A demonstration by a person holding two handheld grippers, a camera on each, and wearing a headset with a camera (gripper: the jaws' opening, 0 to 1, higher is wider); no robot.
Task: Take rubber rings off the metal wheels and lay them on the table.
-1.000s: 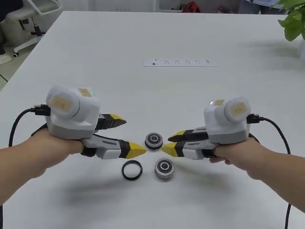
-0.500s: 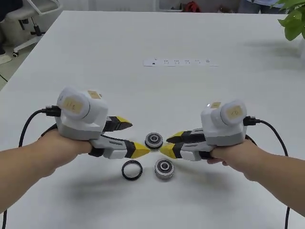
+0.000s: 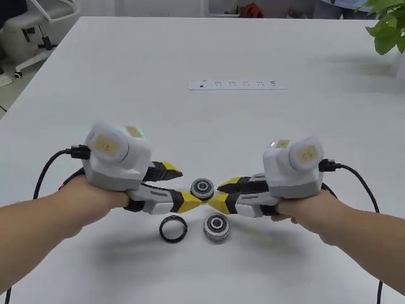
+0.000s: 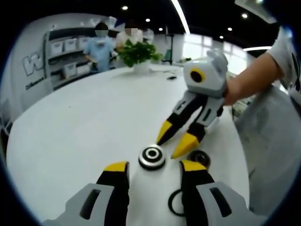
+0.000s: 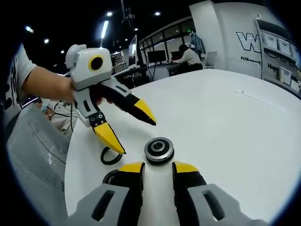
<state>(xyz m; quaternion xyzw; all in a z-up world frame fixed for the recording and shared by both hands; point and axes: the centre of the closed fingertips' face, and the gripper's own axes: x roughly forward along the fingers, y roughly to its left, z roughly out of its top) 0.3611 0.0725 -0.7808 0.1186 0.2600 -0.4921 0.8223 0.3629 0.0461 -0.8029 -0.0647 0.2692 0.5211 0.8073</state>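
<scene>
A metal wheel [image 3: 202, 187] with a dark rubber ring on it lies flat on the white table [image 3: 190, 120]. It sits just ahead of the tips of both grippers [image 4: 152, 157] [image 5: 159, 149]. My left gripper [image 3: 183, 187] comes in from the left, open, with nothing between its jaws. My right gripper [image 3: 217, 195] faces it from the right, open a little narrower. A second wheel [image 3: 216, 227] lies nearer me, and a loose black rubber ring [image 3: 173, 228] lies to its left. That ring [image 5: 110, 156] lies below the left gripper's lower jaw in the right gripper view.
A white power strip [image 3: 237, 84] lies flat on the table farther back. A green plant [image 3: 386, 28] stands at the far right corner and an office chair [image 3: 31, 25] beyond the table's left edge. Two people [image 4: 113, 40] stand far off.
Both grippers have closed in on the far wheel from either side, the left one moving right. The wheels and the loose ring have stayed put.
</scene>
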